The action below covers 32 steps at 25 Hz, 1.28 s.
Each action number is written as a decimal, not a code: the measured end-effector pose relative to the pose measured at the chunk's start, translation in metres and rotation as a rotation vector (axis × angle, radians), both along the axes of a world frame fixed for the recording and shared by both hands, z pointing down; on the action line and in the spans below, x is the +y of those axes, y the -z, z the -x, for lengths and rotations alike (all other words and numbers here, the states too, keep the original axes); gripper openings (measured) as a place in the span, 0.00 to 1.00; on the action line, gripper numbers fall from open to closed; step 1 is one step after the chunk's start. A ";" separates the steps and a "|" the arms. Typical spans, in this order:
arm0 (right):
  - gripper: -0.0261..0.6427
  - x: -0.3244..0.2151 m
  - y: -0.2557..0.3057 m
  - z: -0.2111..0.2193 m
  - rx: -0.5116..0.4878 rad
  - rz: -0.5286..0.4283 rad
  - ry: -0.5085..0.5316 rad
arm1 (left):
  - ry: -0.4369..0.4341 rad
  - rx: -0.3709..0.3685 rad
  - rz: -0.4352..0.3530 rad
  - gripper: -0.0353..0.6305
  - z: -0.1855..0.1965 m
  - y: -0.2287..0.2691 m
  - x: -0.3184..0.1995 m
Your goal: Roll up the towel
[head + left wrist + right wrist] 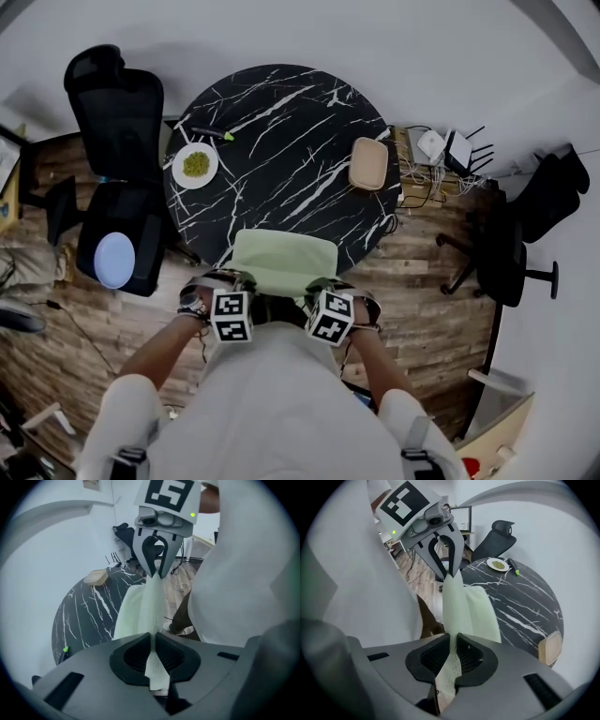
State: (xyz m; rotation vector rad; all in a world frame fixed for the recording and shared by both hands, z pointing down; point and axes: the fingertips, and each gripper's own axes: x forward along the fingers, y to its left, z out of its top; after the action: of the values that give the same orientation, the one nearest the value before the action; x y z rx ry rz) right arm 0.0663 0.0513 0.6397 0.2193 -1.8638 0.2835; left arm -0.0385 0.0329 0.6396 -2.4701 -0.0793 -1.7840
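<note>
An office, by its black swivel chair [117, 141], router [458, 150] and tangled cables [424, 190].

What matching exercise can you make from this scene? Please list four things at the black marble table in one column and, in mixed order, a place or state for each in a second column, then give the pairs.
Things:
1. towel
2. plate
3. tan box
4. pen

Places or states:
A. at the right side of the table in the head view
B. dark with a green tip, just beyond the plate
C. pale green, pinched by the left gripper and the right gripper
D. white, with a greenish heap, at the table's left edge

Pairs: 1-C, 2-D, 3-A, 4-B
</note>
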 end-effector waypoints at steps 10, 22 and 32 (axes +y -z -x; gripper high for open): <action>0.10 -0.085 -0.039 -0.023 0.090 -0.109 -0.049 | -0.003 -0.053 -0.110 0.10 -0.022 -0.037 -0.078; 0.29 -0.145 -0.069 -0.033 0.108 -0.363 -0.157 | 0.250 0.022 -0.210 0.37 -0.025 -0.064 -0.127; 0.16 -0.141 0.005 -0.066 -0.190 -0.523 -0.502 | 0.738 0.479 -0.130 0.06 0.008 0.018 -0.140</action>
State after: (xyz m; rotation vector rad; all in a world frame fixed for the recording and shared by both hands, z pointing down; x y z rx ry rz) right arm 0.1320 -0.0894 0.6346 1.0567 -2.0224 0.1523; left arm -0.0465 -0.1073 0.6212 -2.9509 1.0592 -1.2128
